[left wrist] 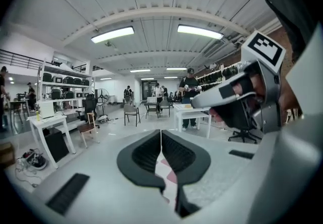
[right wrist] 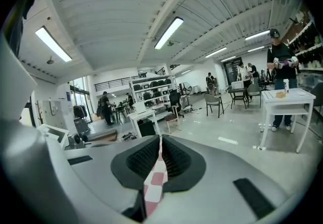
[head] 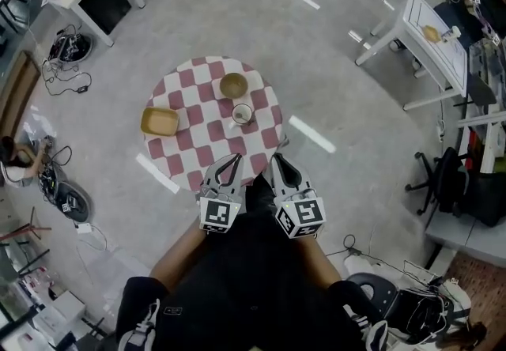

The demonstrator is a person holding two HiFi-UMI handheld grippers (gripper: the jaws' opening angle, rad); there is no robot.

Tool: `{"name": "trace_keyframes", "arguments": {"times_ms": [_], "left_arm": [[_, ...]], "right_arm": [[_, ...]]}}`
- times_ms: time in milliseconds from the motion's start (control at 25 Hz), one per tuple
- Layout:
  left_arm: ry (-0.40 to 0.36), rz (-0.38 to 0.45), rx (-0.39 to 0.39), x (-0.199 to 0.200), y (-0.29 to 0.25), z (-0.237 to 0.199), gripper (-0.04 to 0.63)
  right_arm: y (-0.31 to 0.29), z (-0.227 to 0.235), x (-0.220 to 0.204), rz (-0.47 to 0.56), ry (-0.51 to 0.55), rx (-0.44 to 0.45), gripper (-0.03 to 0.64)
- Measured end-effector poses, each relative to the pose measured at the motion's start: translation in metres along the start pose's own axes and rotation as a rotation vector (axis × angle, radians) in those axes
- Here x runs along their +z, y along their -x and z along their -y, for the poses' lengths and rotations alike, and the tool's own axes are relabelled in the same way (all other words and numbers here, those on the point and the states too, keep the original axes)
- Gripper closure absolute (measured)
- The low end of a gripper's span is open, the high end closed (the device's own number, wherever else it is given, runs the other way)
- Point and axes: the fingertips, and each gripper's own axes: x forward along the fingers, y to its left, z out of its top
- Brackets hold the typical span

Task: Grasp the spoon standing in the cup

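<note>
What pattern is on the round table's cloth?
Red-and-white checks cover the tablecloth, clearest in the head view.

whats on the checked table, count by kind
bowl: 1
tray: 1
cup: 1
total: 3

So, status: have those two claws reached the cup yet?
Left gripper, right gripper: both shut, empty, at near edge of table. Cup untouched, mid-table ahead. Nothing between; bowl behind it, yellow tray off left.
</note>
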Motion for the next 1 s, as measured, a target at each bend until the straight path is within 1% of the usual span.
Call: {"name": "trace_keyframes", "arguments": {"times_ms": [200,360,400,520,600,760,1000], "left_arm": [[-0.037,-0.145,-0.028,-0.044,-0.051,-0.003,0.583],[-0.060,-0.211,-0.048,-0.066,-0.082,-0.004,0.574],[-0.062,-0.227,-0.052,-0.071,-0.089,-0.005,0.564],[-0.073,-0.284,-0.060,-0.092,-0.110,-0.010,0.502],[-0.103,-0.326,-0.057,-0.108,-0.123,-0.014,0.488],[-0.188,-0.395,-0.053,-0.137,-0.145,-0.022,0.476],[-0.282,-0.458,-0.067,-0.164,-0.168,-0.022,0.463]], "right_arm": [[-0.029,0.033,0.010,-0.017,-0.016,0.009,0.580],[-0.045,0.055,0.016,-0.036,-0.019,0.012,0.580],[-0.049,0.061,0.017,-0.041,-0.021,0.011,0.580],[-0.060,0.075,0.018,-0.057,-0.029,0.011,0.580],[-0.067,0.083,0.020,-0.065,-0.032,0.013,0.580],[-0.080,0.096,0.021,-0.079,-0.033,0.021,0.580],[-0.091,0.112,0.021,-0.097,-0.039,0.026,0.580]]}}
